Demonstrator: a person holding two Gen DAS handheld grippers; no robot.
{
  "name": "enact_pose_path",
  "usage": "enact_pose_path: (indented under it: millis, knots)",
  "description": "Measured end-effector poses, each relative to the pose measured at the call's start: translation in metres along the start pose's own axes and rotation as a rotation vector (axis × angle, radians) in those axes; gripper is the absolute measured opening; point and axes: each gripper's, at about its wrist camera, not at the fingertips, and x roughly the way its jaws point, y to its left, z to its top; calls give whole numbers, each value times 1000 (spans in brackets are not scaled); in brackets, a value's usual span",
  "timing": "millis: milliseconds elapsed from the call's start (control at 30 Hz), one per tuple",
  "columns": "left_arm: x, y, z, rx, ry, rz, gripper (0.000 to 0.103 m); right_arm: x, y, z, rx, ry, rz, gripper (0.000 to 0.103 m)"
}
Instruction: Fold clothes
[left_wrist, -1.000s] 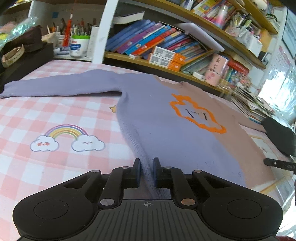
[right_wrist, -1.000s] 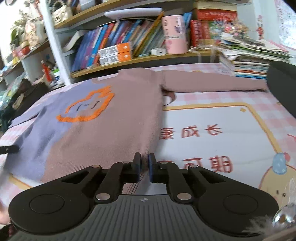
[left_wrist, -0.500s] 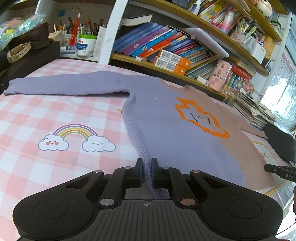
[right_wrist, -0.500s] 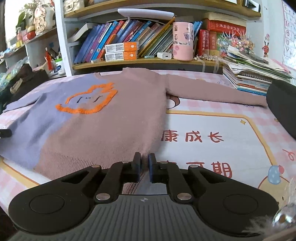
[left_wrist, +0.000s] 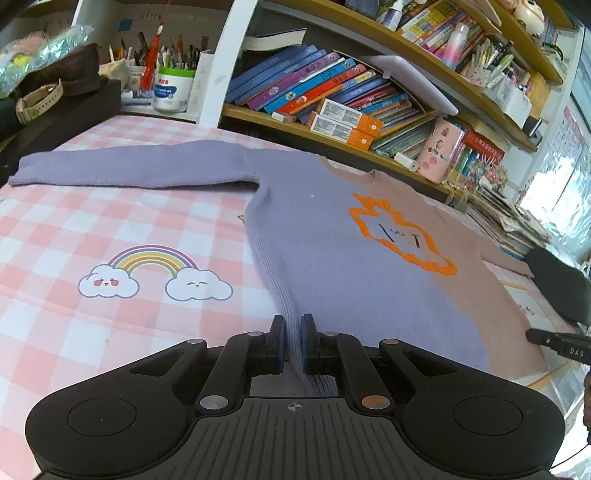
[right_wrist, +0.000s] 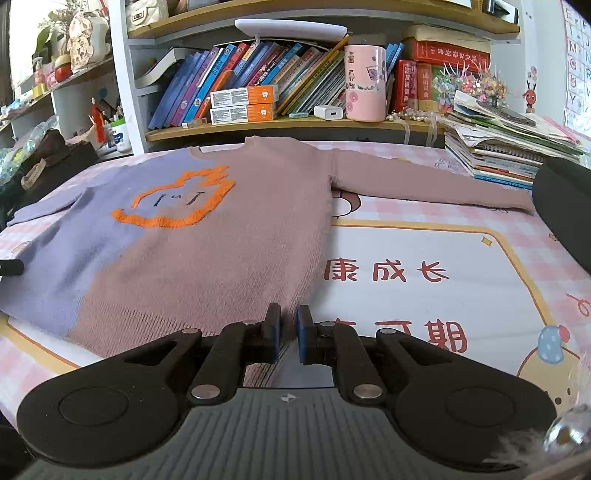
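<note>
Two grippers, left (left_wrist: 292, 341) and right (right_wrist: 287, 332), pinch the sweater (left_wrist: 351, 251) hem corners, poised to lift and fold it toward the collar.

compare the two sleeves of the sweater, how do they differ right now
The left sleeve is lavender, while the right sleeve is dusty pink. The left sleeve's cuff ends on bare pink check cloth; the right sleeve's cuff runs up to a black object by the stack of books. Both lie flat, stretched straight out from the sweater, unfolded.
</note>
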Motion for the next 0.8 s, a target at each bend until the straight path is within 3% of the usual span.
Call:
enact_pose_path:
  millis: [467, 600, 667, 800]
  knots:
    - [-1, -6, -4, 39, -19, 27, 12, -1, 4, 1, -29, -7, -19, 13]
    - [-10, -8, -3, 48, -49, 59, 26, -4, 6, 3, -32, -25, -27, 19]
    - [-16, -7, 0, 45, -72, 55, 29, -7, 8, 5, -36, -39, -20, 27]
    - [-25, -13, 5, 64, -107, 56, 37, -11, 17, 9, -58, -60, 9, 33]
